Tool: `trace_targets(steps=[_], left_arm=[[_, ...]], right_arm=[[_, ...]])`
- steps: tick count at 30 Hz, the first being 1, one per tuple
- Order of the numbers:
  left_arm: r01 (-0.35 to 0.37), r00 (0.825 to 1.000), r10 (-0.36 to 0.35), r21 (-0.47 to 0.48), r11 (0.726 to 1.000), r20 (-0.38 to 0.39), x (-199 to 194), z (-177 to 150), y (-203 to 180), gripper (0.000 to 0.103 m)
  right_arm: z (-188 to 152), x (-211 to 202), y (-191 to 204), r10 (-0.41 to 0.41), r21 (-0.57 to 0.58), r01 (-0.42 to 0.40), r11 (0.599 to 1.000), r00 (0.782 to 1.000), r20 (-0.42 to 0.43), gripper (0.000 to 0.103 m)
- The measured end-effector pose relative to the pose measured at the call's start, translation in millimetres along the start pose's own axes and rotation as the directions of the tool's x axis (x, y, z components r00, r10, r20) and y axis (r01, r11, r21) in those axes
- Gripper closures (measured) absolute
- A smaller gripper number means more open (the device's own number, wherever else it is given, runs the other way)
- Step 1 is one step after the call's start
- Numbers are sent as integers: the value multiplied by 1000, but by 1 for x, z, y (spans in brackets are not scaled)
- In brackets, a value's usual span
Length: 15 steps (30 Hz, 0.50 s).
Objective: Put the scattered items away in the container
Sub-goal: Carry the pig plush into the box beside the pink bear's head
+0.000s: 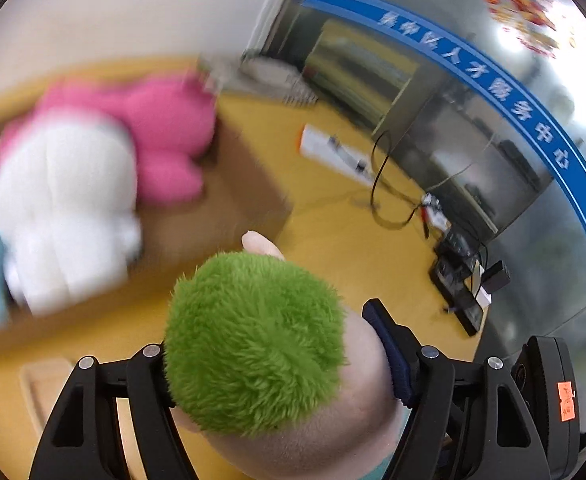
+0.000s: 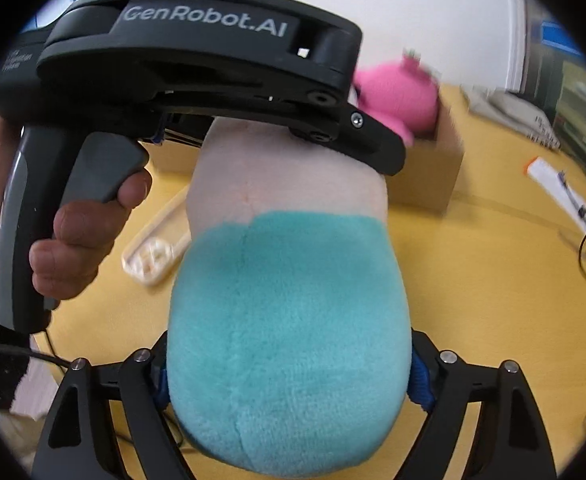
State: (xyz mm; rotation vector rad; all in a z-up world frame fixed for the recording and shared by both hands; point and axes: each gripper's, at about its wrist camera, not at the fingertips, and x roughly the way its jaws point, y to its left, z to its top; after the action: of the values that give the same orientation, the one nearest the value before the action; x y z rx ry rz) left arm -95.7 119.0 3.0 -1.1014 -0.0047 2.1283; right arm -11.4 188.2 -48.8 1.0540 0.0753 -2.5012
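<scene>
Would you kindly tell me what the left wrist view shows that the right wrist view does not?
Only the left wrist view shows the doll's green hair, the white plush and the electronics by the glass wall. Only the right wrist view shows the doll's teal body, a hand and the cream tray. Both show the pink plush in the cardboard box.

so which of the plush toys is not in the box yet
The green-haired plush with the teal body, gripped between both hand-held grippers above the table. The pink plush and the white plush already sit in the cardboard box.
</scene>
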Motion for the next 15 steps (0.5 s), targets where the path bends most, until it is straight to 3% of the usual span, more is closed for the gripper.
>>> trace_targets(steps=[5,8,12,15], left_arm=[[-45,992,34,88,995,121,-12,82,13,20],[-57,987,45,69,996,157,-1,122,40,14],[-51,980,53,-12,999,190,16,149,79,8],[-39,982,46,-41,998,183,38,153,99,8]], right_arm=[[68,-1,-24,-12,-6,13,1000,987,159,18],[113,13,-46,-11,-3,12,1000,975,221,19],[143,55,-95,-47,114,25,993,980,192,21],[144,82,-118,-49,174,22,985,987,154,21]])
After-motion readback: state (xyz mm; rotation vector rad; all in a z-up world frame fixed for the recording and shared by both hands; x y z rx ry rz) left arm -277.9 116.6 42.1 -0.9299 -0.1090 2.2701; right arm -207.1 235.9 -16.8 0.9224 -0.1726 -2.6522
